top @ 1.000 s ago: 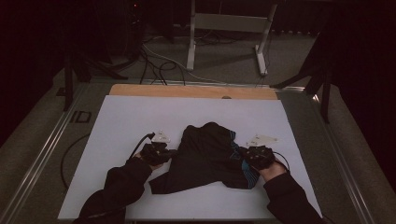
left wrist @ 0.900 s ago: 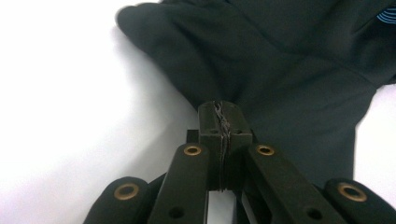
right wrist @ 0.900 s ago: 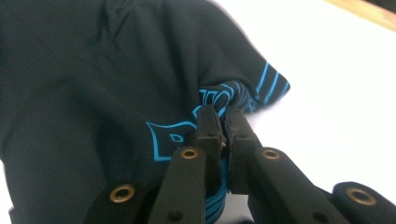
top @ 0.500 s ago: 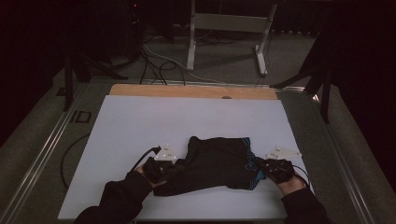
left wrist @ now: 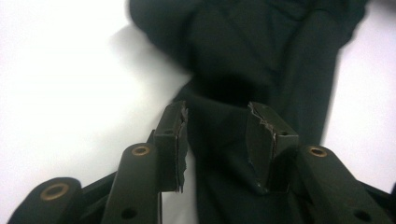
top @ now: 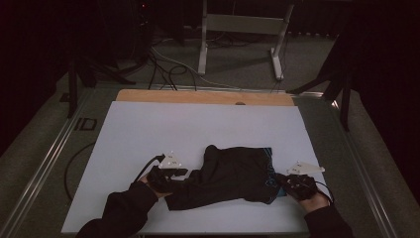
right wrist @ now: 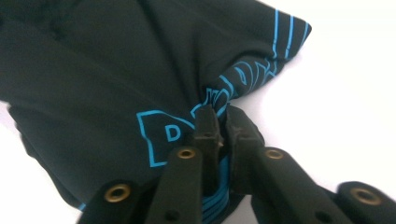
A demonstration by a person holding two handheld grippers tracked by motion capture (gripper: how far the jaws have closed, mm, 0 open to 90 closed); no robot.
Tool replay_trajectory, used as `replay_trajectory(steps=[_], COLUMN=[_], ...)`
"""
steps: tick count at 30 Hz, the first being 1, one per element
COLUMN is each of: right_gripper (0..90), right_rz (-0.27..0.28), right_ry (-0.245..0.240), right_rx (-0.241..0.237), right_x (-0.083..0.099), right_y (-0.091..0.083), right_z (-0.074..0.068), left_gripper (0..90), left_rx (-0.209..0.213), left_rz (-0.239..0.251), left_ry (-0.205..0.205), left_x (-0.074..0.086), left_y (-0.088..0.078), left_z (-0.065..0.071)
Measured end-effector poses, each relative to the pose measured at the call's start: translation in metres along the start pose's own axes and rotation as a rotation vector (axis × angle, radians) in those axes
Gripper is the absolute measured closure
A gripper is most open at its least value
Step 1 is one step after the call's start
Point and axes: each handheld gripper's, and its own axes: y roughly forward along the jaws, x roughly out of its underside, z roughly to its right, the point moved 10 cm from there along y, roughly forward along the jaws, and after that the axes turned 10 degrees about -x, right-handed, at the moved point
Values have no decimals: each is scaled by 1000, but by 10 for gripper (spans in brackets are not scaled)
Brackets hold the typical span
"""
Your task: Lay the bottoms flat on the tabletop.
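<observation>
Item one, at the left: our left gripper (top: 179, 173), black with a grey three-cornered plate on top, carried in a dark-sleeved hand at the near left of the white rectangular table sheet (top: 148, 129). In the left gripper view (left wrist: 217, 135) we see its jaws part-way apart, having just been opening; dark cloth lies between the pads (left wrist: 261, 140), which stand clear of it on both sides.

Item two, centre: a crumpled black fabric garment with bright blue printed lettering and stripes (top: 233, 176), lying on the near half of the sheet between the two grippers. The high view gives its whole outline; the right gripper view (right wrist: 116, 70) gives the blue outlined letters and three stripes at one corner, which the left gripper view lacks.

Item three, right: our right gripper (top: 282, 181), of the same make. In its own view (right wrist: 223, 126) the jaws stand narrow, having just eased open slightly, with a bunched fold of printed cloth pinched between them.

Edges: the garment sits near the sheet's front edge. We note bare white sheet behind it up to the pale wooden strip (top: 198, 96), and to the far left.
</observation>
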Motion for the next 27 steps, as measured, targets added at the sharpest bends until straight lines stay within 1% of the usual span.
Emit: replay_trajectory(steps=[1,2,3,4,6,7,8,11,13,15,16,17,19,21,22,23,25,26,27], right_gripper=[751,728,687,634,594,556,538,514,508,497,494,489,488,489,494,508,535,557,584], right_rz=[9,18,30,43,69,75,82,93,85,71,57,45,8,-34,-47,-64,-81,-89,-83], right_ry=[2,-5,-11,-5,3,6,11,39,63,92,98,99,105,100,109,116,126,131,141], right_rx=[-5,1,1,4,9,13,23,39,39,34,31,31,39,68,68,82,88,83,69], right_x=[-3,-7,-12,-17,-28,-32,-36,-43,-42,-38,-36,-33,-26,-18,-15,-12,-8,-6,-6], right_y=[-1,-2,-3,-4,-7,-7,-7,-3,4,12,16,21,28,34,37,38,39,40,41], right_z=[-1,-1,-1,-1,0,2,4,13,18,20,20,20,22,25,26,27,29,30,29], left_gripper=[595,585,566,556,552,541,541,525,525,523,524,524,524,524,524,525,537,542,561], left_rx=[-9,-12,-9,-6,2,7,12,24,43,49,61,60,71,77,77,81,82,86,90], left_rz=[-4,-9,-12,-13,-17,-23,-25,-42,-56,-75,-79,-88,-100,-106,-106,-105,-109,-113,-113], left_ry=[-3,-9,-23,-38,-44,-49,-41,-40,-55,-49,-44,-31,-26,-12,-12,10,28,43,63], left_x=[0,0,0,-1,-3,-3,-4,-4,-4,-1,-1,1,2,3,3,3,3,3,4], left_y=[1,3,5,7,13,16,20,31,37,44,46,49,54,57,57,58,59,59,59], left_z=[-5,-10,-13,-17,-22,-23,-24,-26,-26,-25,-23,-22,-18,-14,-14,-11,-8,-5,-2])
